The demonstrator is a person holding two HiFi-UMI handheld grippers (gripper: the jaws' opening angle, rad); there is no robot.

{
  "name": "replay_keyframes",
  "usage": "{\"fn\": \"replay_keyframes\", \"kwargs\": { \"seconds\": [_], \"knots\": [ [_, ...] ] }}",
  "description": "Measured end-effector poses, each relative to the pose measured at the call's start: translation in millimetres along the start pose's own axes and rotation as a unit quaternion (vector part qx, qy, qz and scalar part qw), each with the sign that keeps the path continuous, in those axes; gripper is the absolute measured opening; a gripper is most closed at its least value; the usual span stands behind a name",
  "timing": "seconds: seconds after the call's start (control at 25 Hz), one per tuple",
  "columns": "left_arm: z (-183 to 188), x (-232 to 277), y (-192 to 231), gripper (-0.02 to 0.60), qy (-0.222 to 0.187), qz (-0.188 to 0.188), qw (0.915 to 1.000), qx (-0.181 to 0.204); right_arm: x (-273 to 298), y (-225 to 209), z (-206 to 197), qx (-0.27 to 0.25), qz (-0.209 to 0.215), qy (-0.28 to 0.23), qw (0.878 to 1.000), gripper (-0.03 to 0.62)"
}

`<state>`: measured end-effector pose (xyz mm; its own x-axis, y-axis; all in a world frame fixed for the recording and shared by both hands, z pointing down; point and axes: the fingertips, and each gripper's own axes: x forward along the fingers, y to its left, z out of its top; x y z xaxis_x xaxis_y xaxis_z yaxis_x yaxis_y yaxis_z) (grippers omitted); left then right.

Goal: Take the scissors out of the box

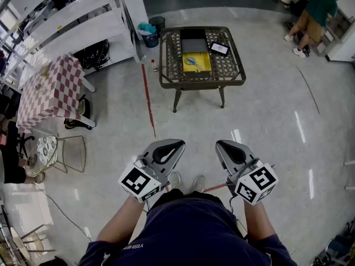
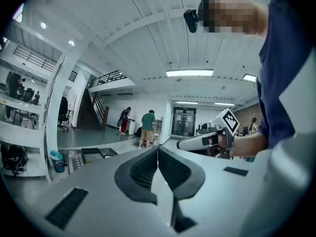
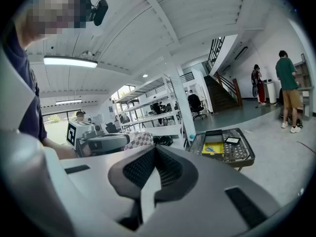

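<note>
My left gripper (image 1: 178, 144) and right gripper (image 1: 221, 144): both pairs of jaws pressed together, empty. Scissors (image 1: 193, 63) lie in the yellow box (image 1: 187, 70) on the table (image 1: 228, 71), well apart; I cannot make out their blades.

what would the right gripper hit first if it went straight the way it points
Nothing nearby: the right gripper faces open floor; probably the white shelving far ahead, left of the table.

Glossy polished floor (image 1: 266, 110), dark metal openwork table (image 1: 228, 65), checked cloth (image 1: 47, 90), smooth matt grey plastic left hand-held gripper (image 1: 178, 144), ribbed black pads (image 2: 173, 169).
</note>
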<state>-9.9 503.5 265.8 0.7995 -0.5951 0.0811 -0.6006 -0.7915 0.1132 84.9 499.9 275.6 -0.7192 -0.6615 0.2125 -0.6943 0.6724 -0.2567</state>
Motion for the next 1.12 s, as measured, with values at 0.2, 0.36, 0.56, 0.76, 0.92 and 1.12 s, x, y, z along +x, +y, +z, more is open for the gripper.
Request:
{"fn": "replay_keyframes", "kwargs": {
  "seconds": [0.2,0.36,0.56,0.76,0.92,1.12],
  "knots": [
    [-1,4,-3,0.025,0.001,-0.004,1.0,0.003,-1,-4,-1,0.0,0.001,-0.001,1.0,0.015],
    [-2,10,-4,0.025,0.003,-0.002,1.0,0.003,-3,-9,0,0.004,0.001,-0.008,1.0,0.015],
    [-3,23,-11,0.025,0.007,0.001,1.0,0.004,-13,-21,0,0.007,0.002,-0.008,1.0,0.015],
    [-6,39,-22,0.025,0.009,0.005,0.9999,0.003,-25,-36,-2,0.008,0.007,-0.002,1.0,0.015],
    [-15,49,-32,0.025,0.014,0.003,0.9999,0.001,-32,-48,-11,0.013,0.008,0.001,1.0,0.015],
    [-24,59,-29,0.025,0.016,0.009,0.9998,-0.005,-31,-58,-16,0.013,0.009,0.005,1.0,0.015]
  ]
}}
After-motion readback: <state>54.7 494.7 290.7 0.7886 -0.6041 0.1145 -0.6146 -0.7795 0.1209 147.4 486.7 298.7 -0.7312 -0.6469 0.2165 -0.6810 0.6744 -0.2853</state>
